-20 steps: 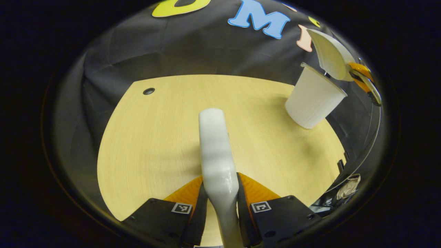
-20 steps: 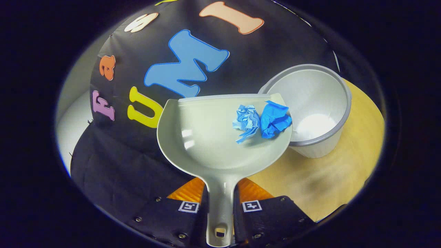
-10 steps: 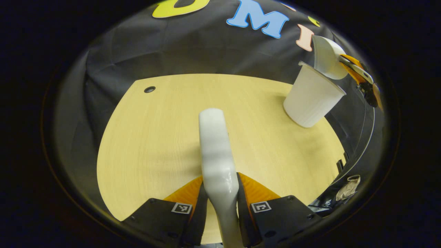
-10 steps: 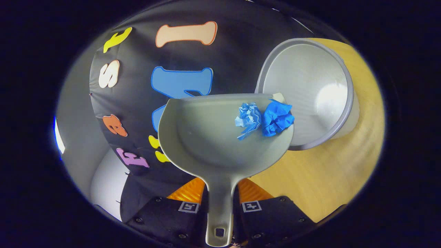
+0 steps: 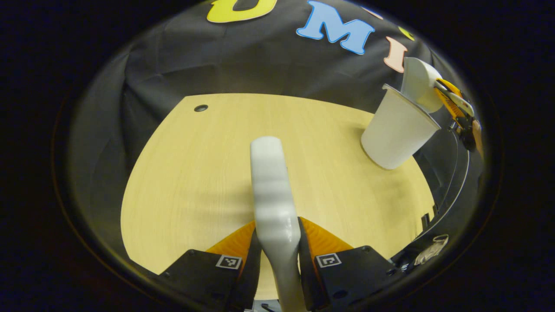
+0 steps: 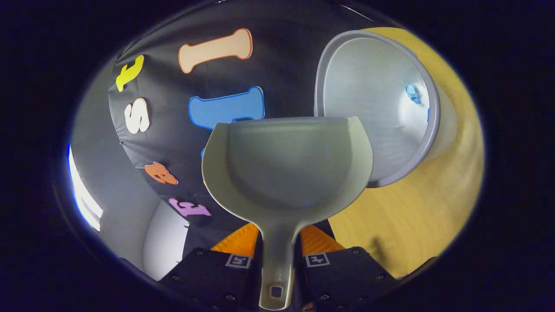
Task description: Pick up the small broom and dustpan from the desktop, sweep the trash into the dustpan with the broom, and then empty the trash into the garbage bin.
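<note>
In the right gripper view, the right gripper (image 6: 277, 247) is clamped on the handle of the pale dustpan (image 6: 286, 164), both fingers pressed against its sides. The dustpan's long axis runs straight away from the camera, handle toward the gripper and wide lip pointing out toward the black cloth wall (image 6: 173, 130). The scoop itself is bare. Its right corner overlaps the rim of the white garbage bin (image 6: 377, 99), whose mouth faces the camera. Deep inside the bin, against the far inner wall, sits a small blue scrap of trash (image 6: 412, 92); a second sliver of blue at the rim beside it may be more trash, though it is too small to be sure.

The left gripper view gives the outside of the same scene. The bin (image 5: 396, 130) stands on the wooden desktop (image 5: 195, 173) near its far right edge, and the dustpan (image 5: 419, 84) hangs tipped over the bin's mouth, lip down, with the right gripper (image 5: 455, 106) holding it from the right. The bin's inside and the trash are hidden from this side.

Closer in, the left gripper (image 5: 277, 247) is closed on the white broom handle (image 5: 271, 190), which points forward along the fingers over the desktop, its rounded end farthest from the camera.
</note>
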